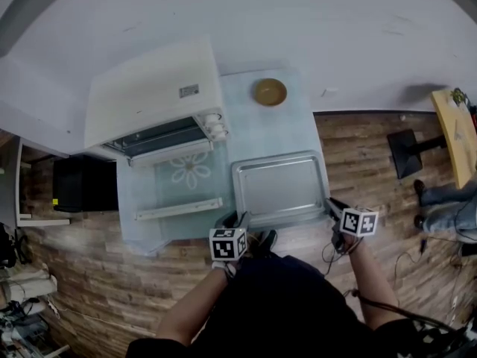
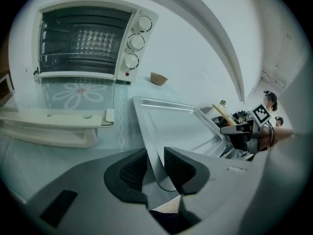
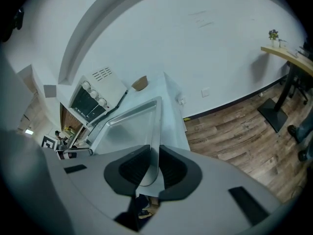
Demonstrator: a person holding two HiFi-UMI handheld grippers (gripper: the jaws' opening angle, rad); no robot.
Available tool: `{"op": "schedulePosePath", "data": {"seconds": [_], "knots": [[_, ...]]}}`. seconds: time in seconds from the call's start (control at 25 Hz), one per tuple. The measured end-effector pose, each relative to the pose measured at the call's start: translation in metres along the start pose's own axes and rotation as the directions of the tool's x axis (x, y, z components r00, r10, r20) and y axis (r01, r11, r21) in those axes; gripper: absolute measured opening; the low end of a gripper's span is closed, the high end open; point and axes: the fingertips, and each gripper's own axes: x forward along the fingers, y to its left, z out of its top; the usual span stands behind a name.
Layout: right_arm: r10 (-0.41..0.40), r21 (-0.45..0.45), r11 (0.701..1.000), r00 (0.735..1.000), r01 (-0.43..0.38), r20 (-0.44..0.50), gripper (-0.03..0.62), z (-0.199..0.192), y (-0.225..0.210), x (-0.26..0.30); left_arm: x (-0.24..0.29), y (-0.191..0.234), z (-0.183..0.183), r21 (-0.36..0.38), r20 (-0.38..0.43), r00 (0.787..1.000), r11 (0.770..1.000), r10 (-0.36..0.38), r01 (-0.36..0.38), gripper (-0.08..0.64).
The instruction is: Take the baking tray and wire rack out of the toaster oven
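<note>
The silver baking tray point(image 1: 282, 186) lies over the right half of the pale blue table point(image 1: 257, 121), clear of the white toaster oven point(image 1: 153, 95). My left gripper point(image 1: 235, 224) is shut on the tray's near left corner point(image 2: 155, 173). My right gripper point(image 1: 333, 209) is shut on its near right corner point(image 3: 152, 168). The oven door point(image 1: 179, 189) hangs open, flat toward me. Inside the oven point(image 2: 80, 40) the wire rack point(image 2: 90, 57) still sits on its rails.
A brown bowl point(image 1: 269, 92) rests on the table behind the tray. A dark cabinet point(image 1: 83, 183) stands left of the table. On the wood floor at the right are a desk point(image 1: 456, 129) with its black base and a person's legs point(image 1: 447, 207).
</note>
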Motion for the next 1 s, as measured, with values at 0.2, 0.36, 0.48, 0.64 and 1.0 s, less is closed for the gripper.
{"op": "schedulePosePath", "data": {"seconds": [0.2,0.36,0.48,0.64,1.0], "knots": [[-0.032,0.007,0.999,0.999,0.032,-0.014,0.066,-0.008,-0.003,0.006,0.005,0.003,-0.006,0.042,-0.053,0.999,0.999,-0.002,0.004,0.114],[-0.077,0.023,0.997,0.997,0.077,-0.01,0.072,-0.013,-0.007,0.009,0.006,-0.001,-0.007,0.018,-0.079,0.995,0.998,-0.053,0.054,0.145],[-0.146,-0.015,0.989,0.989,0.146,0.014,0.123,-0.009,-0.005,0.007,-0.004,-0.006,-0.002,0.051,-0.086,0.993,0.995,-0.083,0.087,0.2],[-0.218,-0.034,0.974,0.971,0.222,0.098,0.204,0.01,0.013,0.001,-0.041,-0.004,0.013,0.123,-0.048,0.99,0.982,-0.136,0.141,0.209],[0.014,-0.083,0.997,0.972,0.006,0.233,0.16,0.064,0.174,0.043,-0.152,0.081,0.077,0.117,0.185,0.969,0.982,-0.166,0.146,0.204]]}}
